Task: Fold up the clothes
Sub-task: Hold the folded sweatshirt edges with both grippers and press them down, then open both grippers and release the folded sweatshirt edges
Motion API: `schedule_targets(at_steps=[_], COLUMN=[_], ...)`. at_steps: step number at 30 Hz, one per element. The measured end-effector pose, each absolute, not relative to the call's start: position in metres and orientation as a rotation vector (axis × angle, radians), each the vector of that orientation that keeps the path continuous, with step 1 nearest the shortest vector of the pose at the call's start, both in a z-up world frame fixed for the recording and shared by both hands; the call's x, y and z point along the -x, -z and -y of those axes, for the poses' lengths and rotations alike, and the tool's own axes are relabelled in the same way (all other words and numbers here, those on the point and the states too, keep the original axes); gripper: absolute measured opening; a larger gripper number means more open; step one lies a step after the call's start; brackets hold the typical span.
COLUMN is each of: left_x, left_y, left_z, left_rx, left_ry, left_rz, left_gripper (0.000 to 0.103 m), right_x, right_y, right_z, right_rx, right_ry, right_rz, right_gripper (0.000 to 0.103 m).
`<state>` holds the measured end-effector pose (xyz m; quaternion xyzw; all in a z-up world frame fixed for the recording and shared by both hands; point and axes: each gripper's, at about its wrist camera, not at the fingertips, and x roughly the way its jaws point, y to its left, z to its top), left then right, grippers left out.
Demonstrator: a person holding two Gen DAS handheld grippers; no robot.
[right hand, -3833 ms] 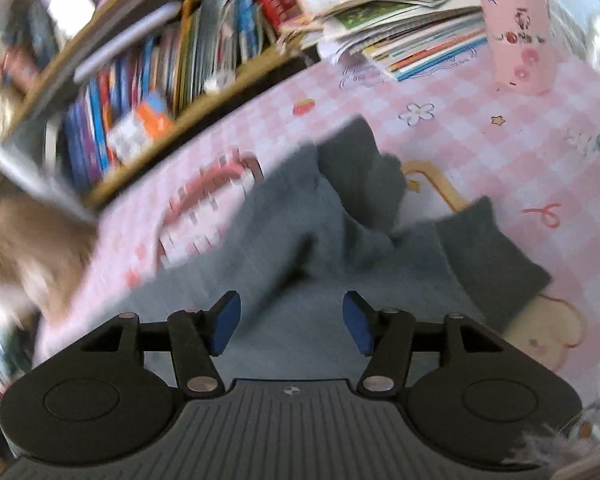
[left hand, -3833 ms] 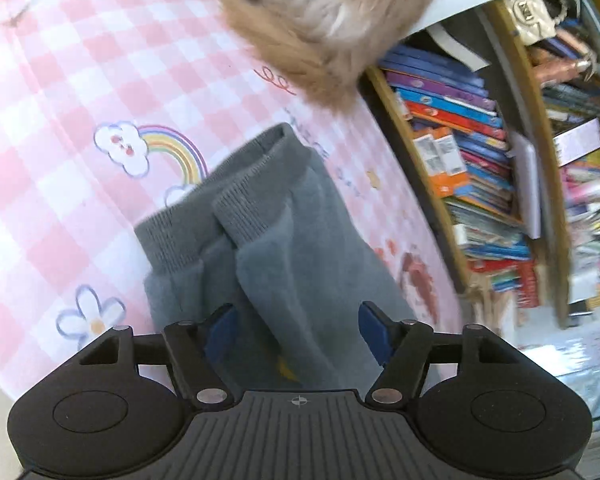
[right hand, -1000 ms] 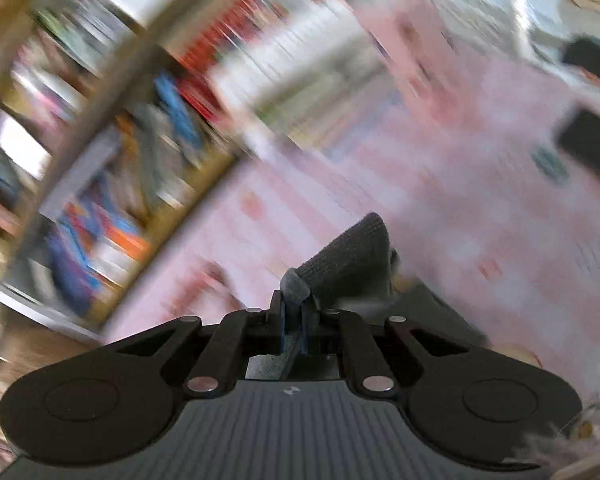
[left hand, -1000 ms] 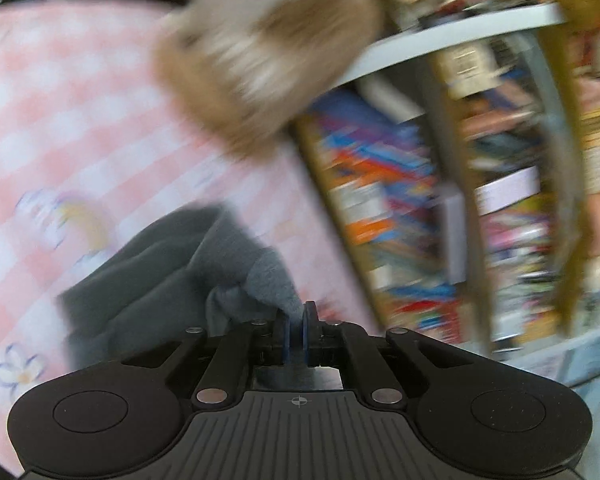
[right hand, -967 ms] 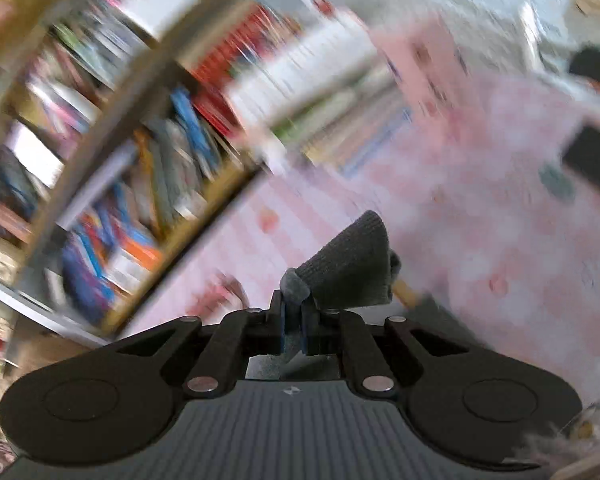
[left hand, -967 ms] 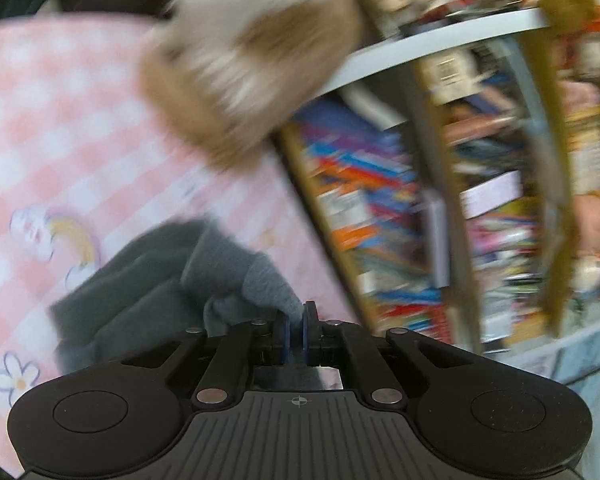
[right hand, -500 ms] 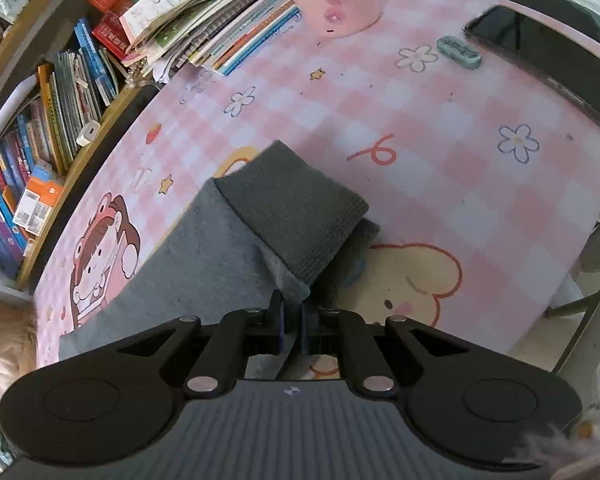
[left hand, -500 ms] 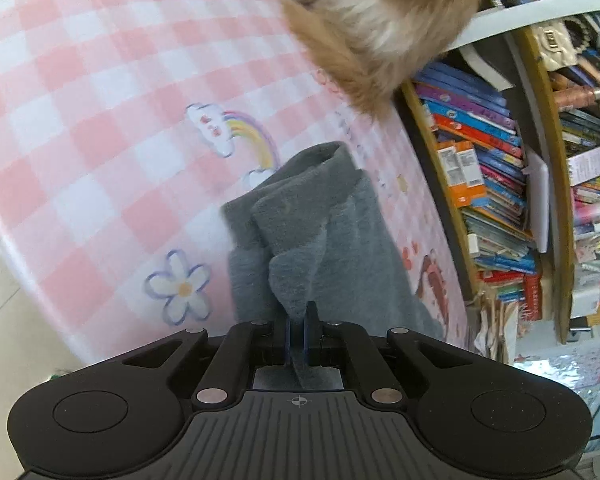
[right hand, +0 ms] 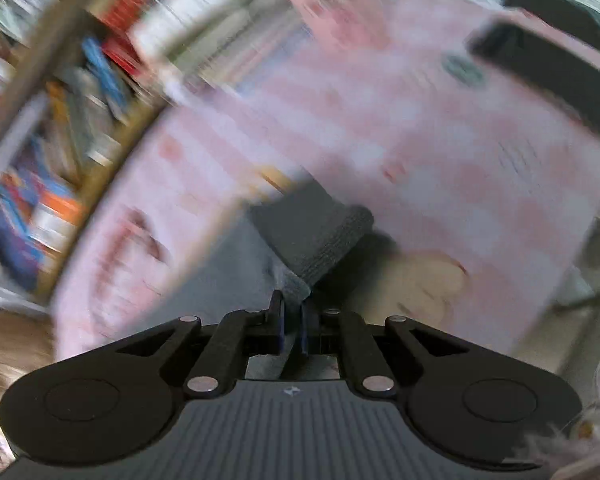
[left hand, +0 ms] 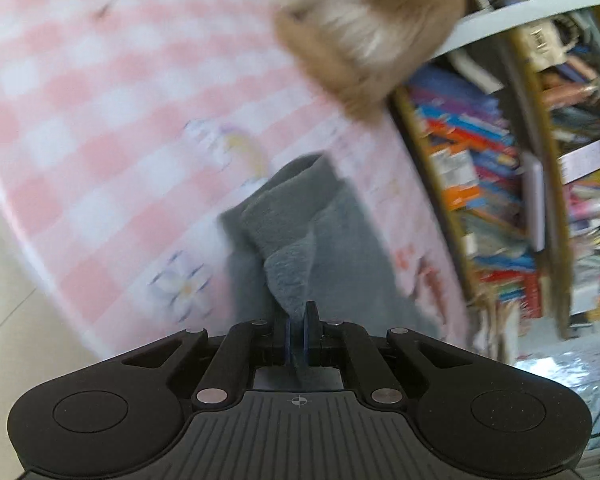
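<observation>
A grey knitted garment [left hand: 300, 232] lies on a pink checked tablecloth [left hand: 100, 120]. In the left wrist view my left gripper [left hand: 299, 334] is shut on a fold of its fleecy grey cloth, which rises from the pads toward a ribbed cuff. In the right wrist view my right gripper [right hand: 293, 330] is shut on the other end of the grey garment [right hand: 312, 232], just below a ribbed cuff that folds over to the right. Both views are blurred by motion.
A furry tan thing [left hand: 364, 32] sits at the table's far edge. A bookshelf [left hand: 500, 184] packed with books runs along the table's side. A dark flat device [right hand: 548, 76] and a small green thing [right hand: 462, 70] lie on the cloth [right hand: 420, 140] at the right.
Both grippers, open over the flat garment several seconds ago, now pinch it. Over the last second both sank toward the table with the cloth, and the views swung downward.
</observation>
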<state>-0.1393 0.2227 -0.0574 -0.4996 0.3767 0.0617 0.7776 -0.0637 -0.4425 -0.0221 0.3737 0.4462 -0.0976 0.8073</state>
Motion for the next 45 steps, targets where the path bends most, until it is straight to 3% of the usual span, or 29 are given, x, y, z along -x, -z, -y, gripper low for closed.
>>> schedule_targets(at_steps=[3,6,7,12,14,21,22,24,25,27,34,41,45], left_x=[0.141,0.14,0.14,0.137,0.135,0.124,0.121,0.112,0.106,0.089,0.066,0.093,0.096], left_y=[0.053,0.045,0.043,0.046,0.049,0.068,0.07,0.076,0.078,0.072,0.015,0.074,0.077], left_z=[-0.225,-0.23,-0.231,-0.232,-0.231,-0.232,-0.232,-0.231,-0.23,-0.23,-0.233,-0.248,-0.244], left_rx=[1.078,1.023,1.007,1.008,1.027,1.161,1.186,1.26,1.29,1.291,1.219,1.193,1.159], left_ry=[-0.124,-0.126,-0.129,-0.164,-0.189,-0.254,-0.259,-0.267,-0.271,-0.229,-0.043,-0.214,-0.198], left_rz=[-0.821,-0.858,-0.868,-0.9,-0.906,-0.855,-0.845,-0.832,-0.829,-0.802,-0.605,-0.777,-0.75], left_gripper=[0.006,0.013,0.015,0.054,0.056,0.05,0.045,0.021,0.018,0.012,0.008,0.009,0.011], right_x=[0.074,0.081,0.084,0.081,0.079,0.064,0.061,0.055,0.051,0.041,0.02,0.033,0.038], right_y=[0.024,0.019,0.018,0.029,0.034,0.041,0.041,0.042,0.043,0.046,-0.005,0.047,0.053], right_z=[0.445,0.451,0.453,0.451,0.446,0.437,0.435,0.432,0.431,0.427,0.417,0.419,0.41], right_rx=[-0.785,-0.771,-0.771,-0.831,-0.844,-0.864,-0.861,-0.85,-0.848,-0.851,-0.871,-0.84,-0.795], right_ry=[0.233,0.267,0.275,0.276,0.271,0.232,0.231,0.229,0.228,0.223,0.033,0.153,0.162], right_rz=[-0.965,-0.956,-0.954,-0.978,-0.999,-1.005,-1.002,-0.997,-0.993,-0.98,-0.736,-0.901,-0.9], right_gripper=[0.018,0.037,0.037,0.037,0.037,0.038,0.037,0.027,0.016,0.011,0.009,0.009,0.01])
